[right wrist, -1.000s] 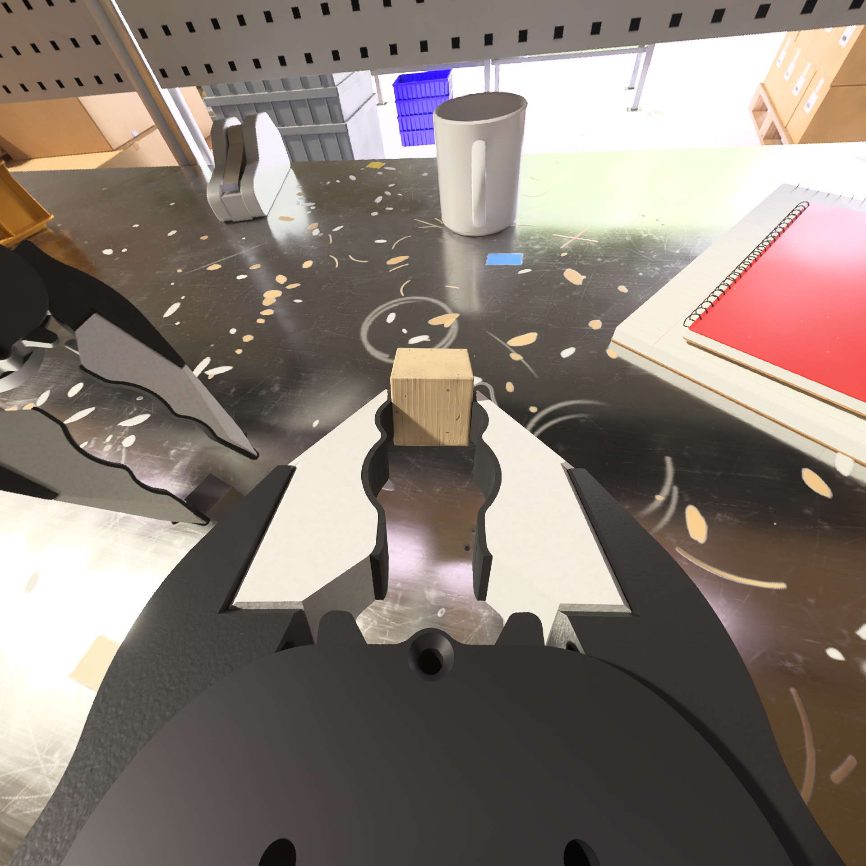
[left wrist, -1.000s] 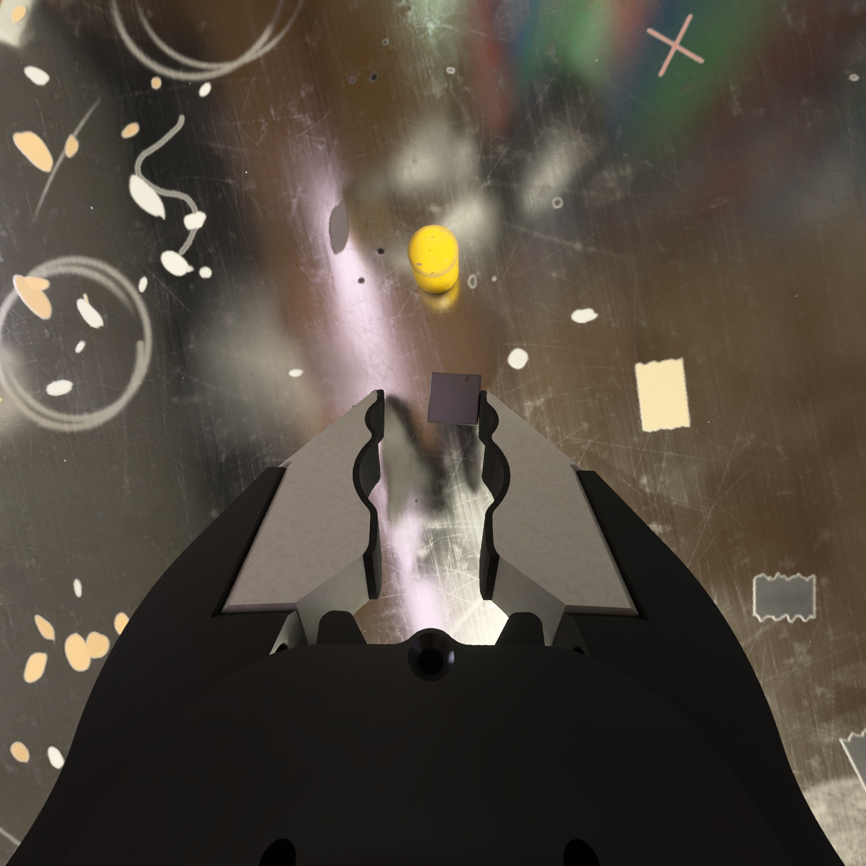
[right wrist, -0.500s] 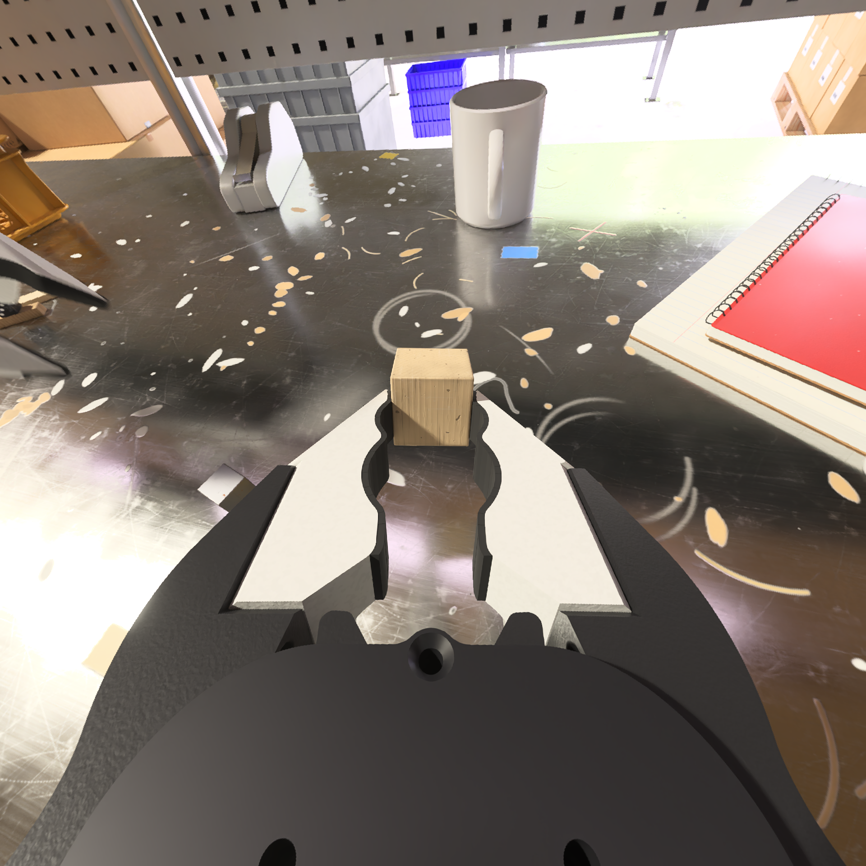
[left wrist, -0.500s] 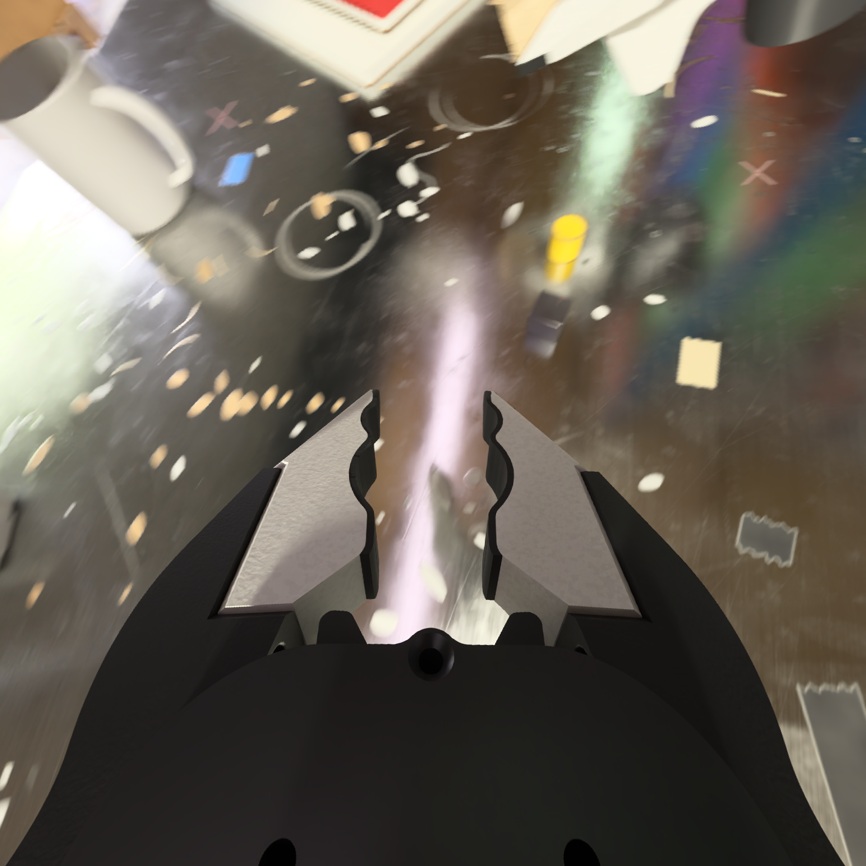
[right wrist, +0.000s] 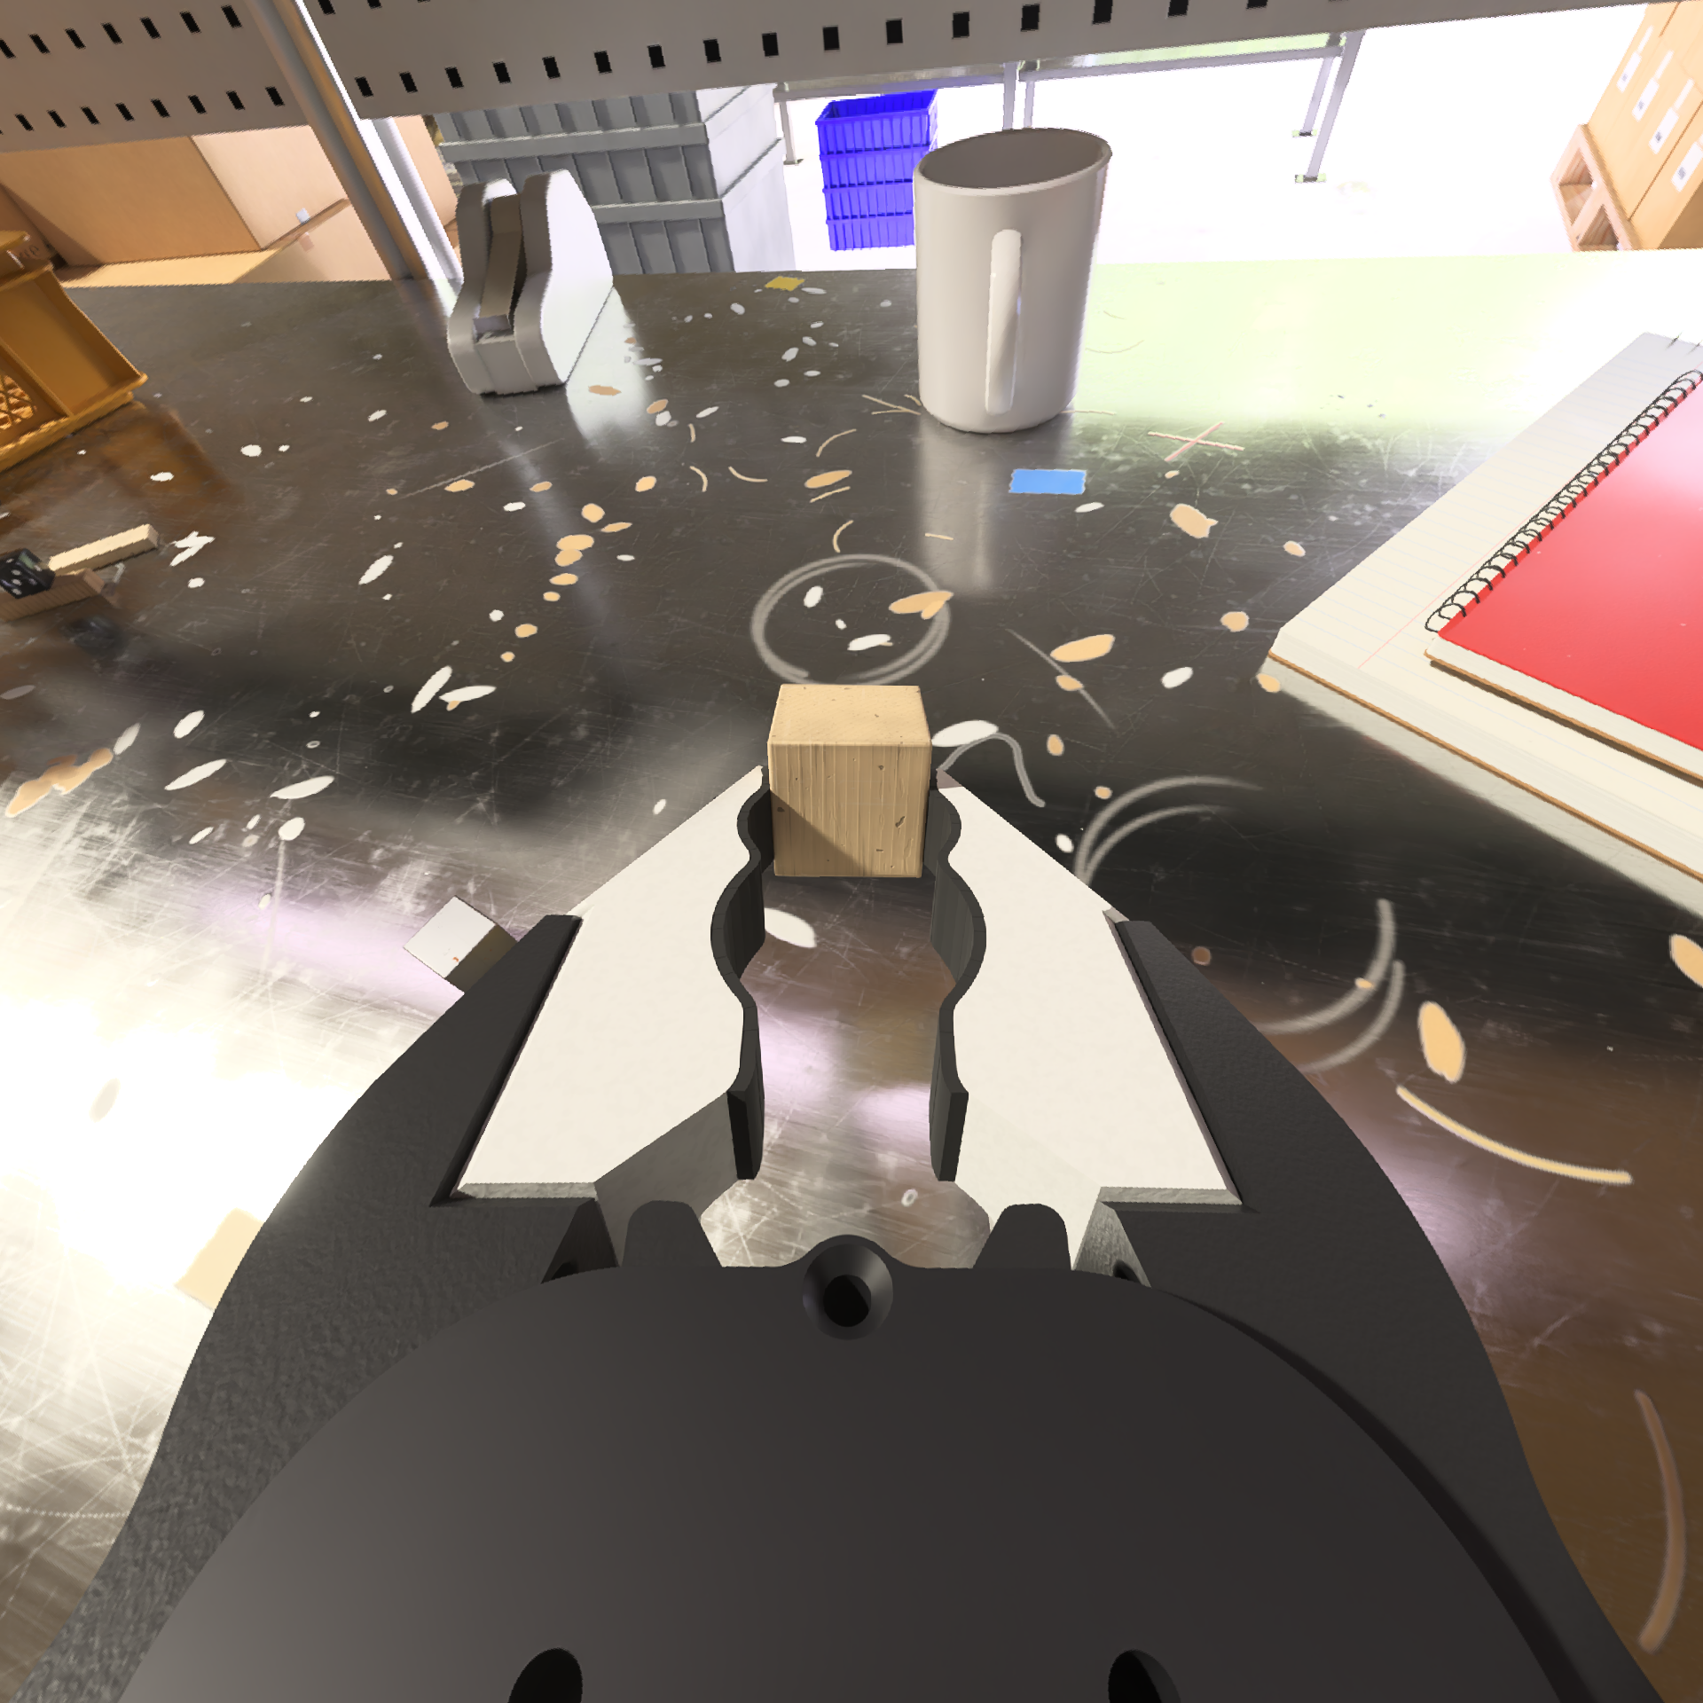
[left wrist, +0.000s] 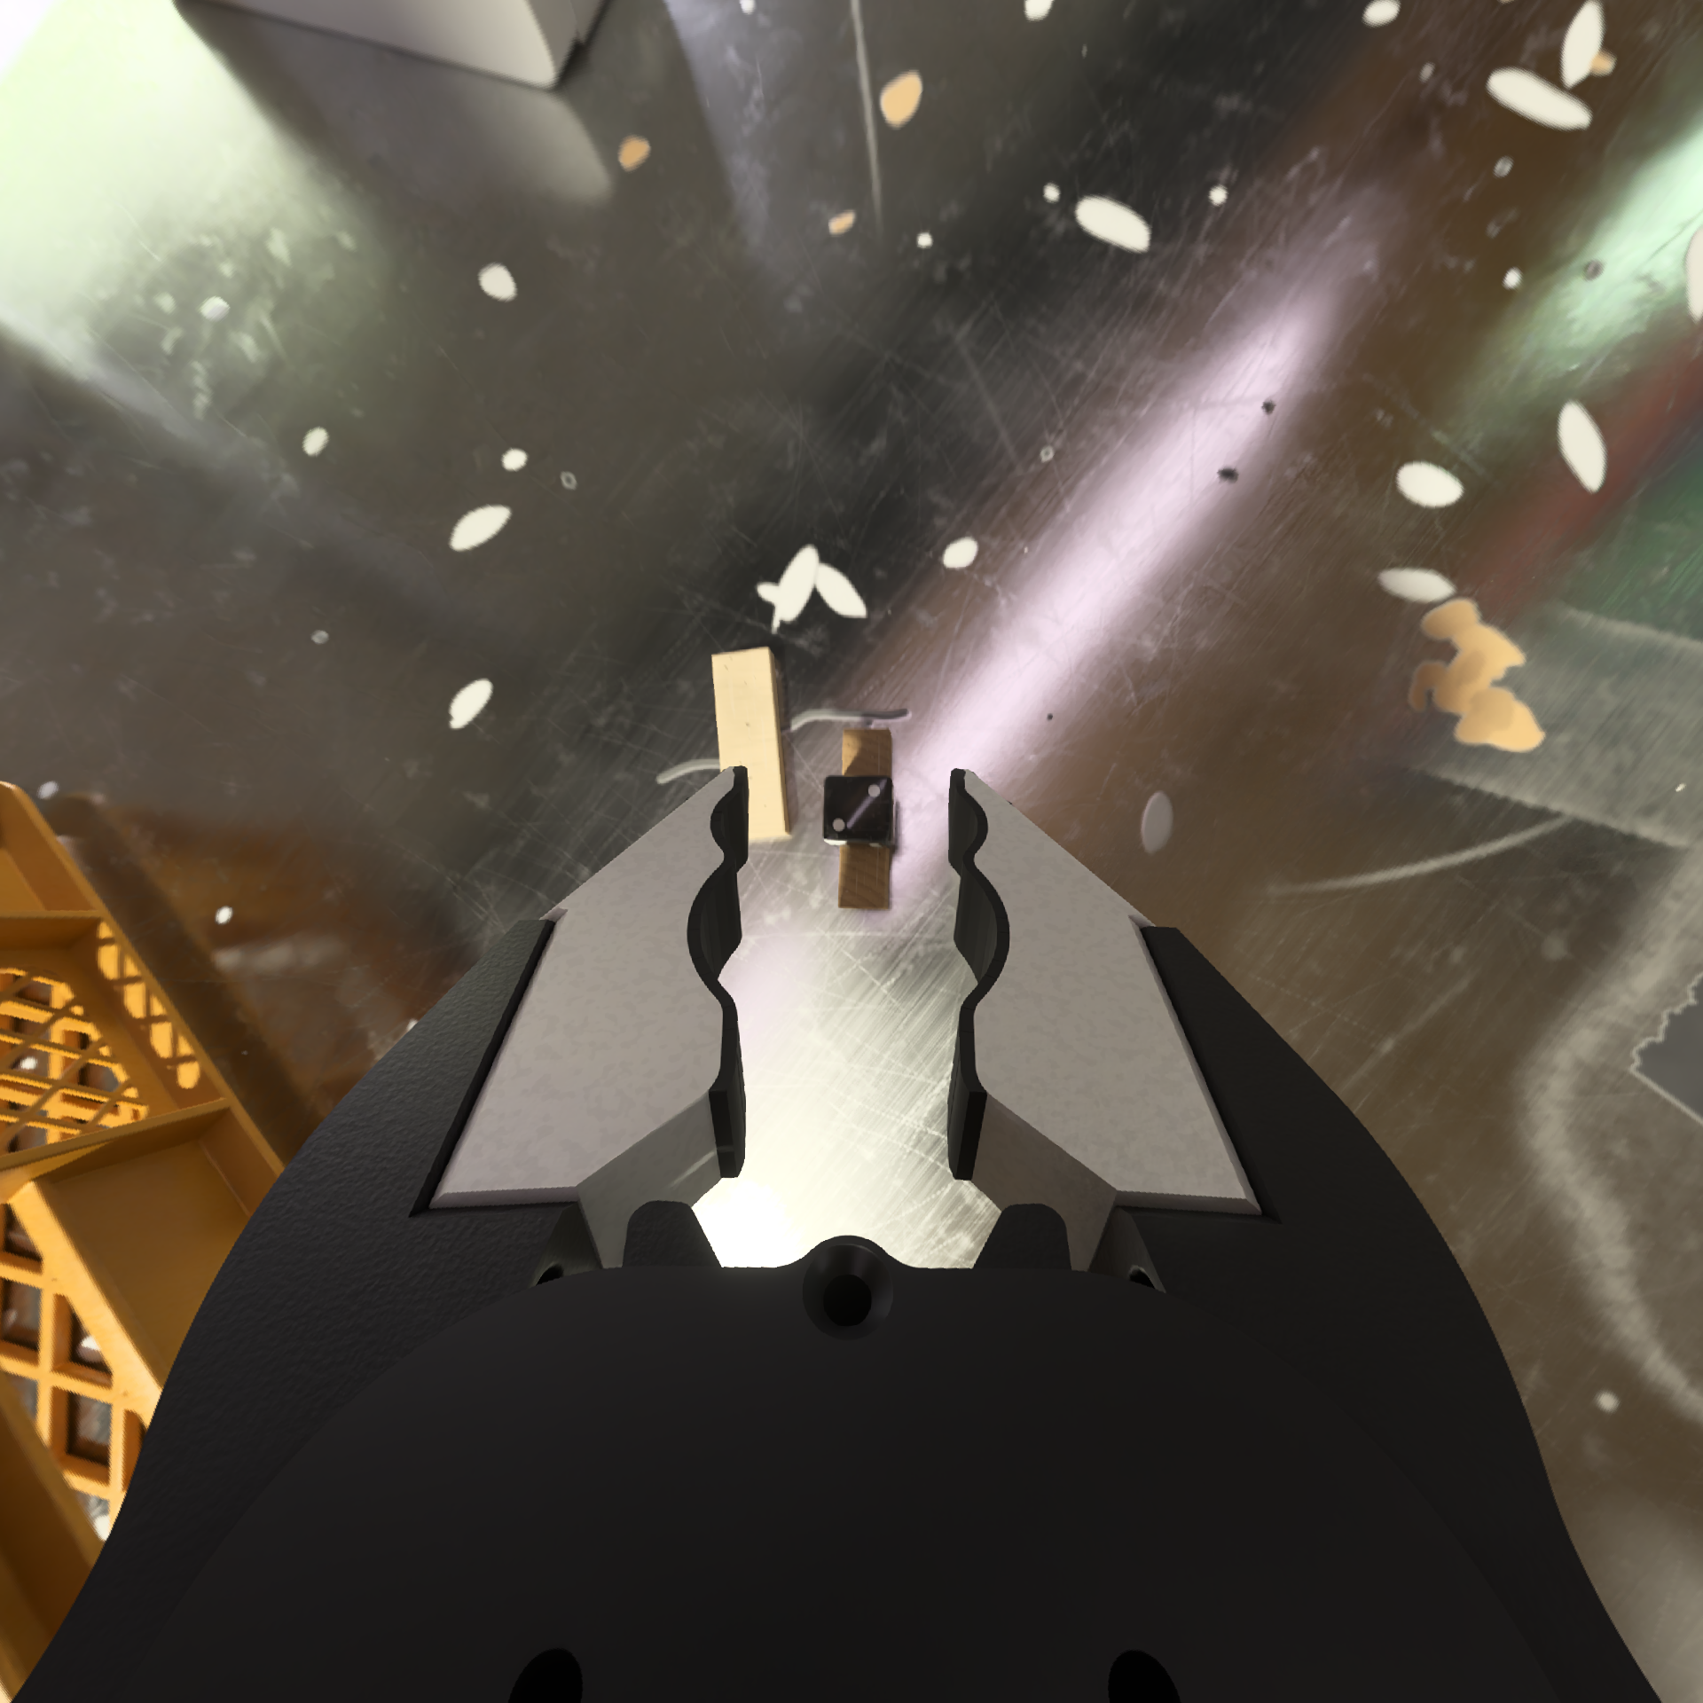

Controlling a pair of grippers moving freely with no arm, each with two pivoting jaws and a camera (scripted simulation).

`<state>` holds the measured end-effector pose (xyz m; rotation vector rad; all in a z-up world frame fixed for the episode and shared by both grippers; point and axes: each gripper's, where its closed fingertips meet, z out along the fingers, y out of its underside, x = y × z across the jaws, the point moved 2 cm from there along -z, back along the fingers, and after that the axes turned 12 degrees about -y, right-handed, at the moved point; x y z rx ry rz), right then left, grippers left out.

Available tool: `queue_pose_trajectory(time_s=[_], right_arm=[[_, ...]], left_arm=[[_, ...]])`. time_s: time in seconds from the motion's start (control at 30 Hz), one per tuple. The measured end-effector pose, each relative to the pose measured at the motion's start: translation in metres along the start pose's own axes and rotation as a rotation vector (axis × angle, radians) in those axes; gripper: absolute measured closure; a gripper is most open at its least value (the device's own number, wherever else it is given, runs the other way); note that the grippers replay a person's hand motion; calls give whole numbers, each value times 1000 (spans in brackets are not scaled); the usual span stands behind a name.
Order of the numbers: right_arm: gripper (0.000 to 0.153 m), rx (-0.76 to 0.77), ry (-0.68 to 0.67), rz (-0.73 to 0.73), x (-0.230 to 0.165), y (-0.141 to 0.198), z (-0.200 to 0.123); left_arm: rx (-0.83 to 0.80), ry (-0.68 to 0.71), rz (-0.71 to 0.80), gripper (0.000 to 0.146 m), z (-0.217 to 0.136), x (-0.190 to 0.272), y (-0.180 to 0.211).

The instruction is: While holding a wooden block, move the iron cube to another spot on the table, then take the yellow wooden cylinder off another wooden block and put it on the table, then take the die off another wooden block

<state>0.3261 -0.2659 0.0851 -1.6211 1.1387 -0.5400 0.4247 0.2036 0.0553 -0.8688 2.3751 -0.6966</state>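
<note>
My left gripper (left wrist: 846, 783) is open and empty, looking down at the table. A black die (left wrist: 859, 809) sits on a flat brown wooden block (left wrist: 866, 880) just past the fingertips, between them. A pale long wooden block (left wrist: 751, 737) lies beside it to the left. My right gripper (right wrist: 850, 792) is shut on a pale wooden cube (right wrist: 848, 781), held above the table. In the right wrist view the die (right wrist: 22, 571) and the two blocks (right wrist: 101, 548) show at the far left. The iron cube (right wrist: 452, 940) lies by the right gripper's left finger. The yellow cylinder is out of view.
A white mug (right wrist: 1004, 276) and a grey tape dispenser (right wrist: 521, 286) stand at the back of the dark scratched table (right wrist: 553, 737). A red spiral notebook (right wrist: 1585, 571) lies at the right. An orange lattice crate (left wrist: 83, 1060) stands left of my left gripper.
My left gripper has swung away from the yellow cylinder and iron cube and now sits over the die on its block, still open. The right gripper drifted slightly, still holding the cube.
</note>
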Motion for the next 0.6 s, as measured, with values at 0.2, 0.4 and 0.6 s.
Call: queue_pose_trajectory(time_s=[0.2, 0.4, 0.6], right_arm=[[121, -10, -1, 7, 0, 3, 1], [121, -6, -4, 2, -1, 2, 1], [121, 157, -215, -294, -62, -25, -2]], left_arm=[[-56, 21, 14, 120, 16, 4, 16], [205, 183, -90, 130, -9, 36, -31], [609, 795, -389, 130, -78, 125, -117]])
